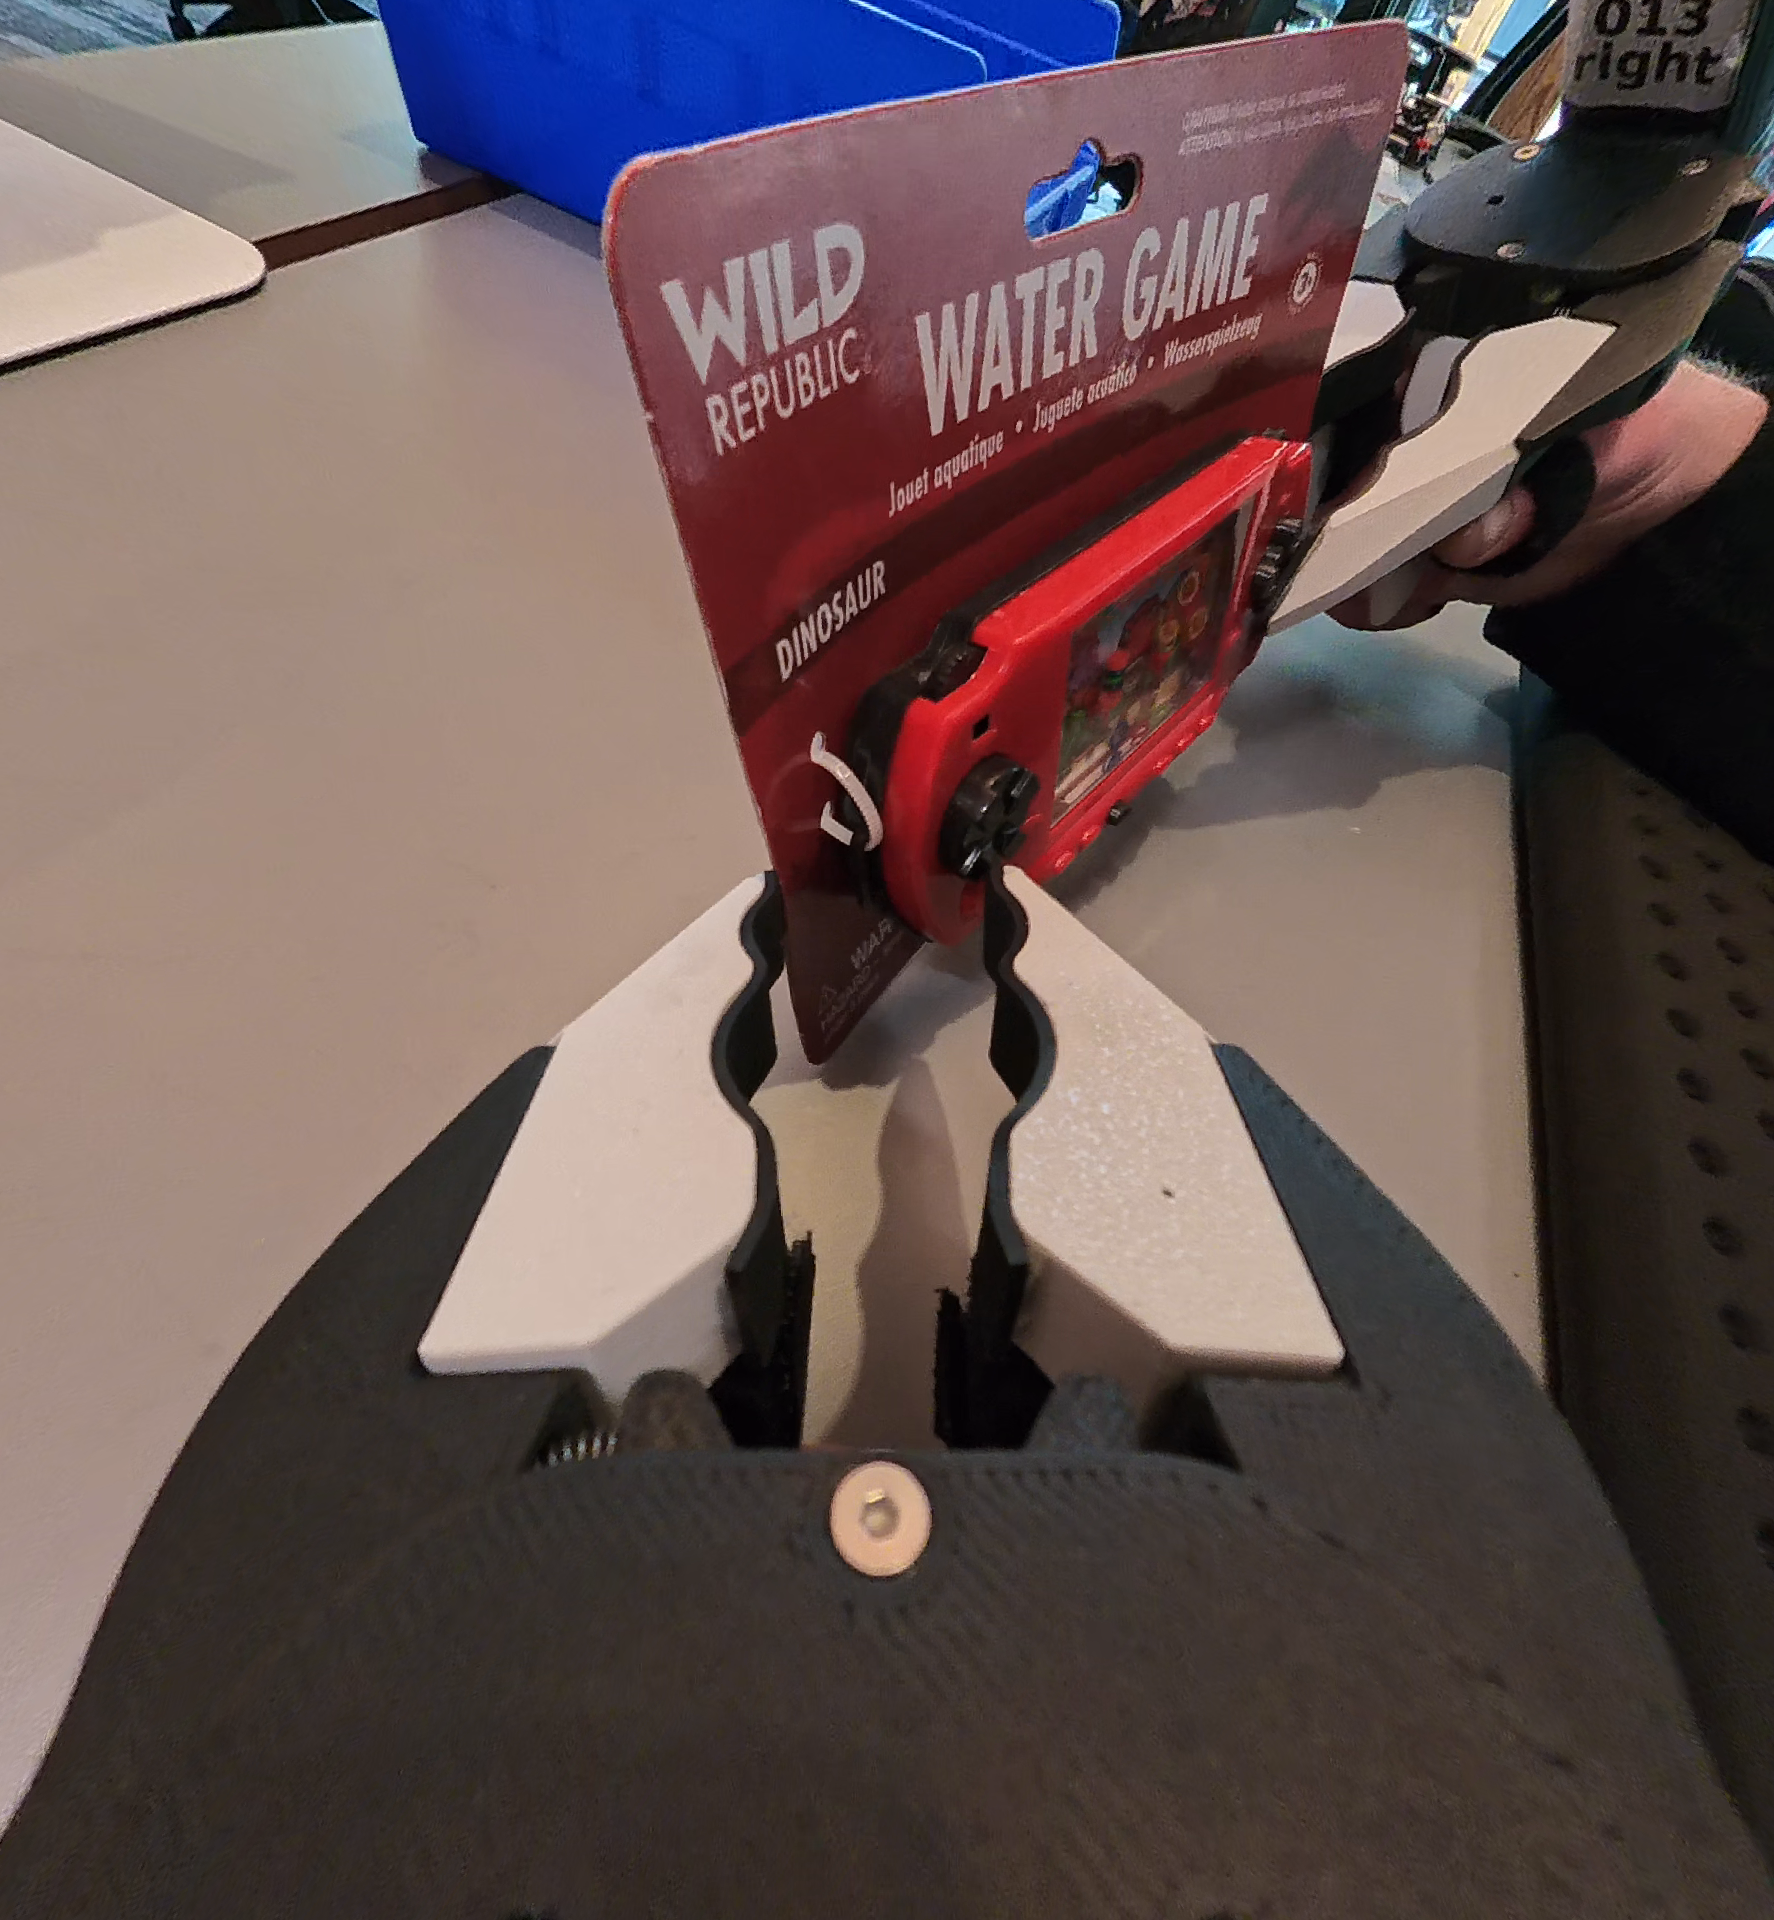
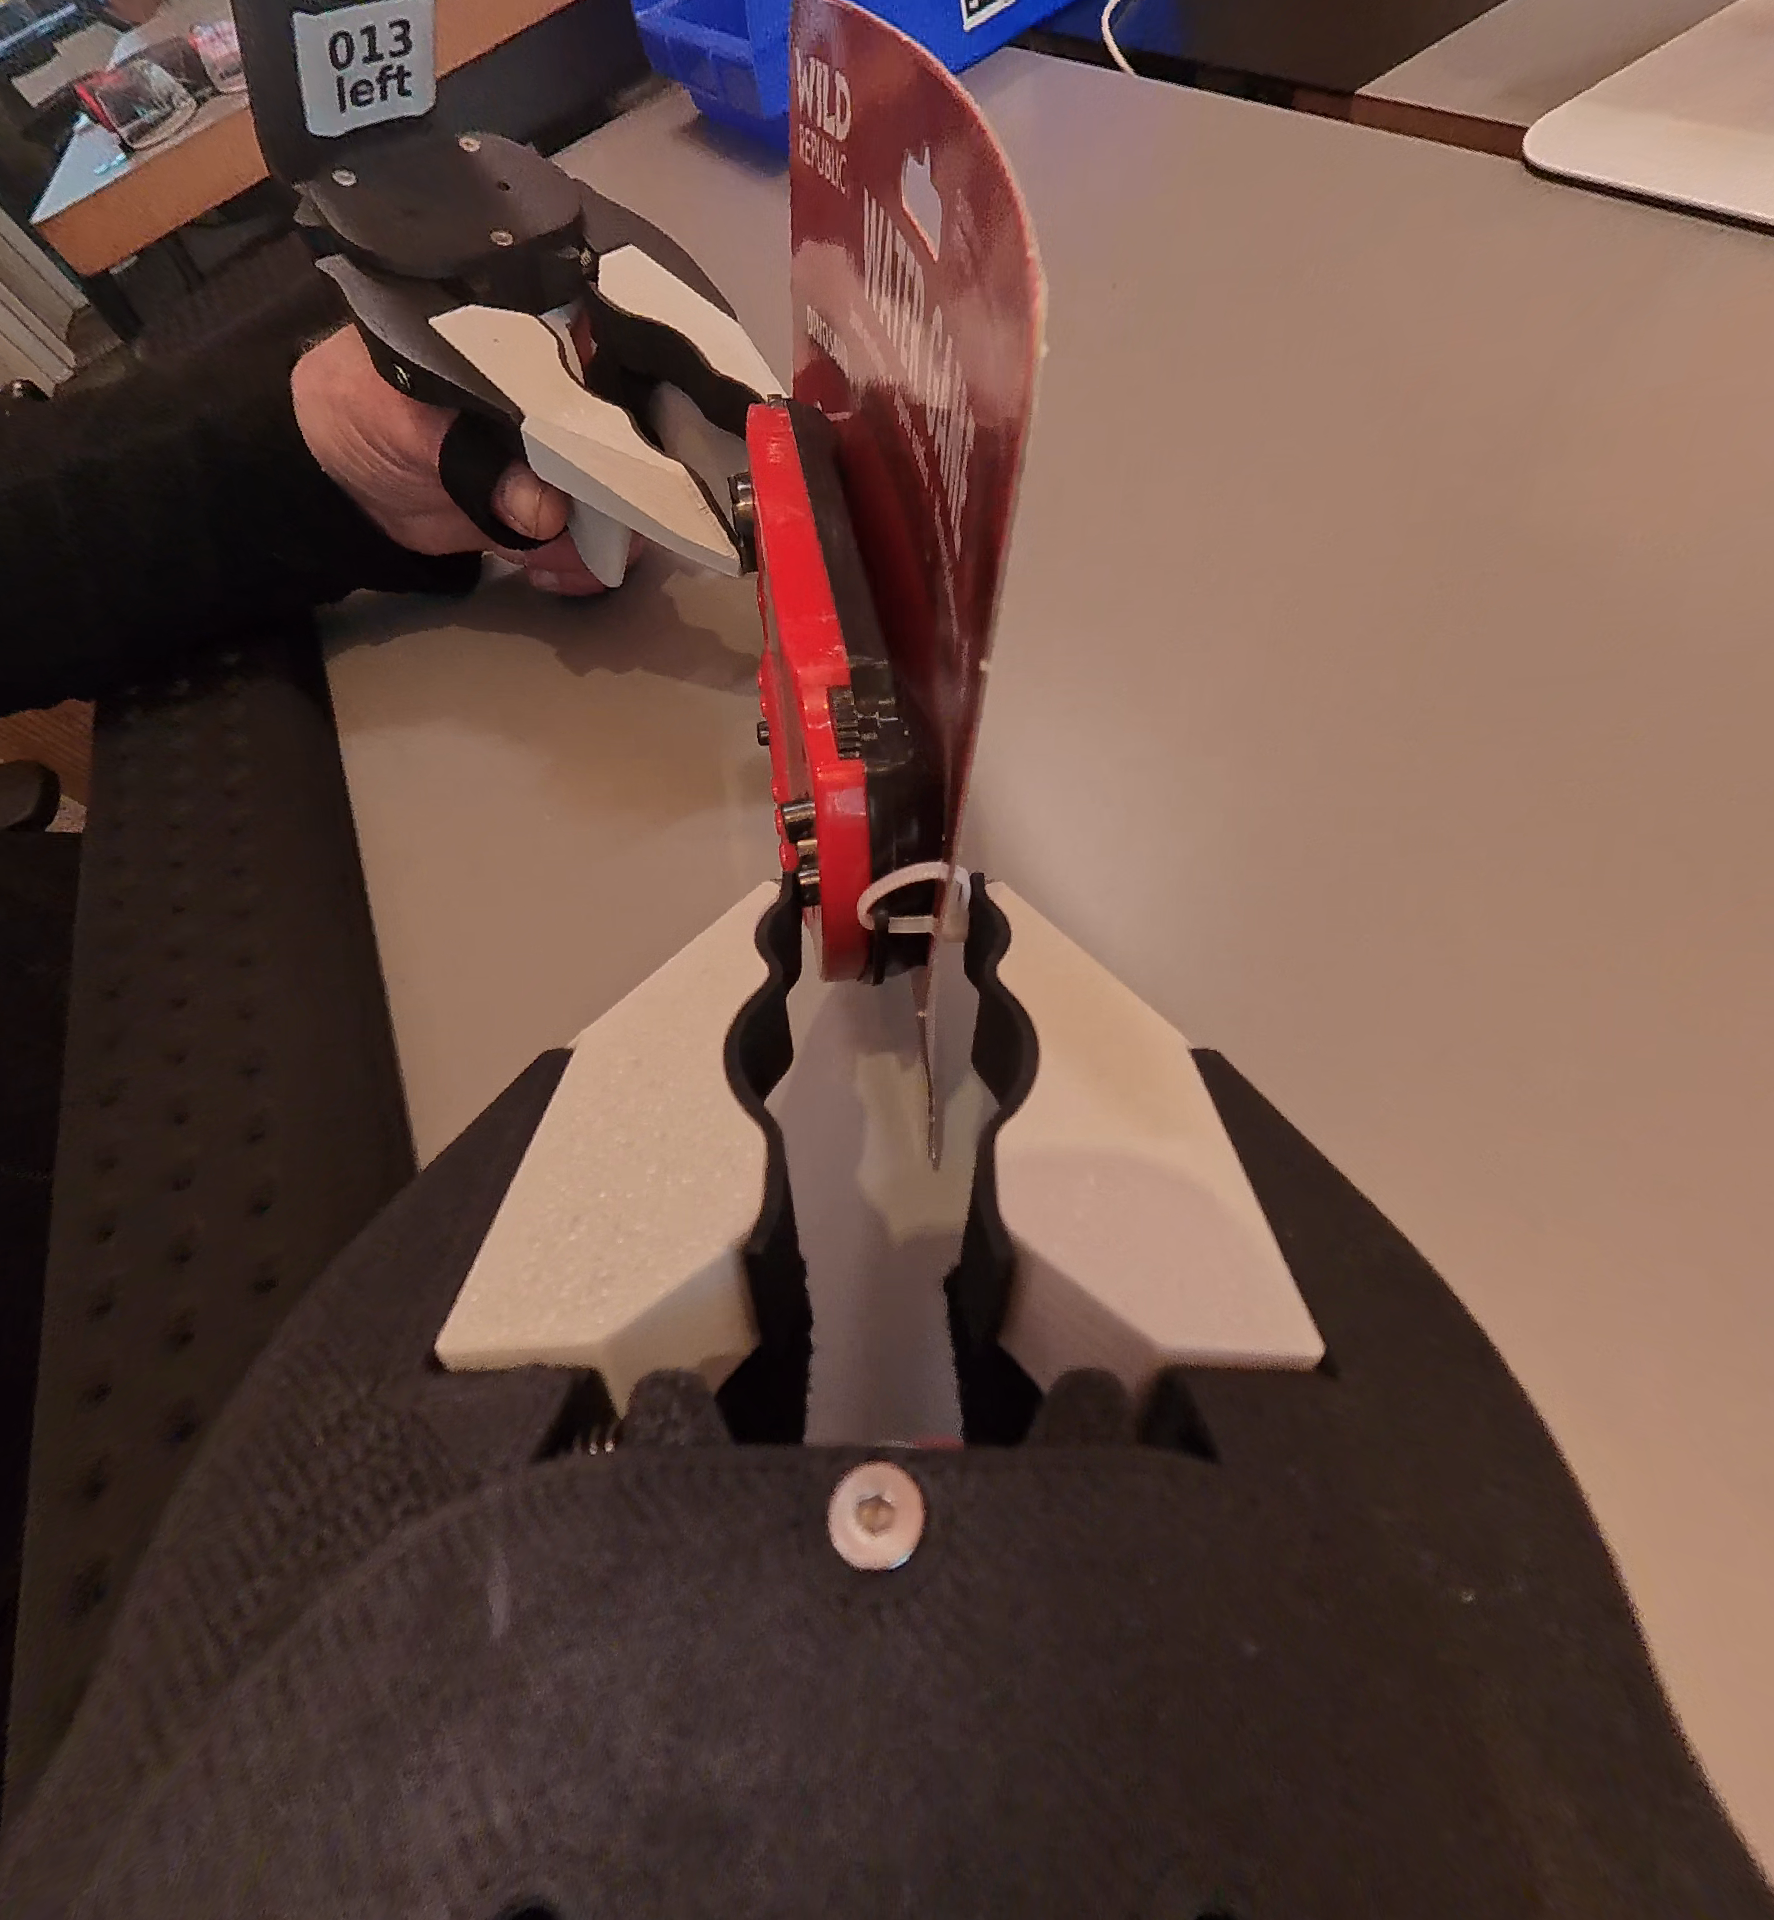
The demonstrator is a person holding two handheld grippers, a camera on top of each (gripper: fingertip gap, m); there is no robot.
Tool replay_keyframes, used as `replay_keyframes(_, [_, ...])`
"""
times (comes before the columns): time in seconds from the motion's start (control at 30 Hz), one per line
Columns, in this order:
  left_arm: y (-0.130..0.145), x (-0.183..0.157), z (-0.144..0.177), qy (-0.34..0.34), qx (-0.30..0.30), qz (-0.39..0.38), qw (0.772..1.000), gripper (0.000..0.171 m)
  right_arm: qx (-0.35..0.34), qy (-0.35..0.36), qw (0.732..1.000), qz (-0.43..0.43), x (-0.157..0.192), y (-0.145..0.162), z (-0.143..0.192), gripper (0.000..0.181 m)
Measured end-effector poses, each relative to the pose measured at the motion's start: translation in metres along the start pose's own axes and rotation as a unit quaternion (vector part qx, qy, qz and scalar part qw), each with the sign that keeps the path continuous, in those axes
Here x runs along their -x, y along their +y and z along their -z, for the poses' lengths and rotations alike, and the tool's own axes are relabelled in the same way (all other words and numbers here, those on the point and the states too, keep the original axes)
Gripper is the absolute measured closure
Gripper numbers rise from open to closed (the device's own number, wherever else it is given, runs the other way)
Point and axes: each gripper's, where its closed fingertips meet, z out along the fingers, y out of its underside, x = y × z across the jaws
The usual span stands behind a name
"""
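Carded red toy game (image 1: 1070,686) upright above grey table (image 1: 291,727), left claw (image 1: 888,883) and right claw (image 2: 883,883) each clamping one end

This looks like an office or lab workspace. A broad grey table (image 1: 291,675) with a dark seam between its sections fills most of both views. A blue plastic bin (image 1: 654,94) with dividers stands at its far edge, and a flat white pad (image 1: 62,270) with rounded corners lies on it. A black perforated chair back (image 1: 1693,1143) sits at the near edge, with further desks (image 2: 156,177) behind
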Motion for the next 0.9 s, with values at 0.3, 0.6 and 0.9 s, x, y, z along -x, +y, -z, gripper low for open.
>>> replay_keyframes(0.3, [0.0014,-0.0068,-0.0028,0.009,0.005,-0.013,1.000,0.136,-0.020,0.002,1.000,-0.010,-0.0008,-0.0034,-0.0003,0.147])
replay_keyframes(0.6, [0.0012,-0.0063,-0.0028,0.007,0.005,-0.013,1.000,0.136,-0.011,0.002,1.000,-0.004,0.0012,0.0027,0.0013,0.140])
replay_keyframes(0.9, [0.0007,-0.0081,-0.0032,0.008,0.003,-0.015,1.000,0.137,-0.001,0.022,1.000,0.006,-0.0028,0.0055,0.0021,0.143])
